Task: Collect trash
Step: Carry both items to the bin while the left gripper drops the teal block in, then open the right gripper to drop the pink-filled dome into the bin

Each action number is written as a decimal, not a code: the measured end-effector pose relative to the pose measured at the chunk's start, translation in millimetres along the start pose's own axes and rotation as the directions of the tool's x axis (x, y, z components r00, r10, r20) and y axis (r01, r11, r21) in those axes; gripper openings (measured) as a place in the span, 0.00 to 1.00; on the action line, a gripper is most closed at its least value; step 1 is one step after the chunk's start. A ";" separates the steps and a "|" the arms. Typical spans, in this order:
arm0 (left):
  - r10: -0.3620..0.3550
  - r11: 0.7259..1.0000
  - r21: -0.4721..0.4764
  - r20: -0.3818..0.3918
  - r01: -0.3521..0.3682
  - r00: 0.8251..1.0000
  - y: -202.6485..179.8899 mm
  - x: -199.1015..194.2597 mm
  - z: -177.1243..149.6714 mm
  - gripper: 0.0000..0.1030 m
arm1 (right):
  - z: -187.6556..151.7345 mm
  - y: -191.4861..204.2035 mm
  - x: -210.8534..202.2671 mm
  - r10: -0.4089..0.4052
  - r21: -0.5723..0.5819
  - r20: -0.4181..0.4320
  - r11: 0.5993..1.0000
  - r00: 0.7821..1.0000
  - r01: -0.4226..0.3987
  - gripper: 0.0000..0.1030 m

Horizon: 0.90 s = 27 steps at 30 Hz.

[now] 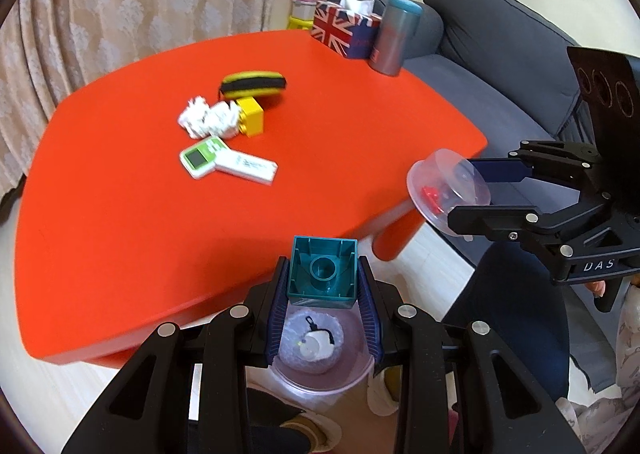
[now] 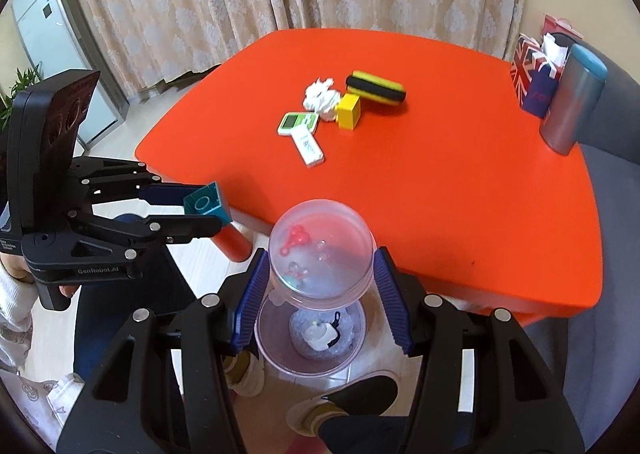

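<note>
The left gripper clamps a teal block (hollow underside showing); the right gripper clamps a clear capsule, both above the pink bin beside the bench.

Glossy orange table, crumpled paper

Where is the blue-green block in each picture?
Left wrist view: the teal block sits bottom center, clamped in the left gripper, above the pink bin.
Right wrist view: the block is at middle left, at the left gripper's tip.
Shared landmark: the yellow cube on the red table.
</note>
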State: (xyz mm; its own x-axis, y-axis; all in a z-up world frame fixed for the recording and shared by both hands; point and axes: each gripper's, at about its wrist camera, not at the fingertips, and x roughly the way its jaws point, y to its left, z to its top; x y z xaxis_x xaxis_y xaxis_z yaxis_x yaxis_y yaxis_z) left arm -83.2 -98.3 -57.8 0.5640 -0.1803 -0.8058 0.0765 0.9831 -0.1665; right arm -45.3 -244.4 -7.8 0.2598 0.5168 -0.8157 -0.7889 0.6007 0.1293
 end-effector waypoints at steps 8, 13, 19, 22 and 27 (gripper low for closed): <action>-0.010 1.000 0.000 -0.030 0.010 1.000 -12.0 10.5 -22.6 0.32 | -21.8 5.6 2.2 0.000 0.011 -0.010 1.000 1.000 0.000 0.52; -0.013 1.000 0.006 -0.031 0.013 0.999 -18.0 12.3 -28.1 0.32 | -29.8 6.2 0.3 0.001 0.014 -0.009 1.000 1.000 -0.001 0.52; 0.004 1.000 -0.021 0.022 -0.004 1.000 -15.2 5.8 -23.4 0.94 | -31.4 7.5 -2.9 0.002 0.016 -0.002 1.000 1.000 -0.002 0.52; 0.018 0.999 -0.028 0.012 -0.018 1.000 -12.6 6.3 -22.7 0.94 | -30.0 7.4 -2.6 0.003 0.016 -0.002 1.000 1.000 -0.003 0.52; 0.025 0.999 -0.043 0.012 -0.024 1.000 -8.5 3.3 -25.0 0.94 | -28.4 9.3 -2.4 0.004 0.015 -0.004 1.000 1.000 -0.004 0.52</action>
State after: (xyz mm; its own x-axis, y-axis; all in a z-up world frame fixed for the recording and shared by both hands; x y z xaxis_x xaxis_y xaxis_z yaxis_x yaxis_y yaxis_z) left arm -102.6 -108.0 -73.2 0.5758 -0.1553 -0.8027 0.0276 0.9849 -0.1708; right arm -69.1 -257.3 -20.7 0.2542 0.5168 -0.8175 -0.7815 0.6077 0.1412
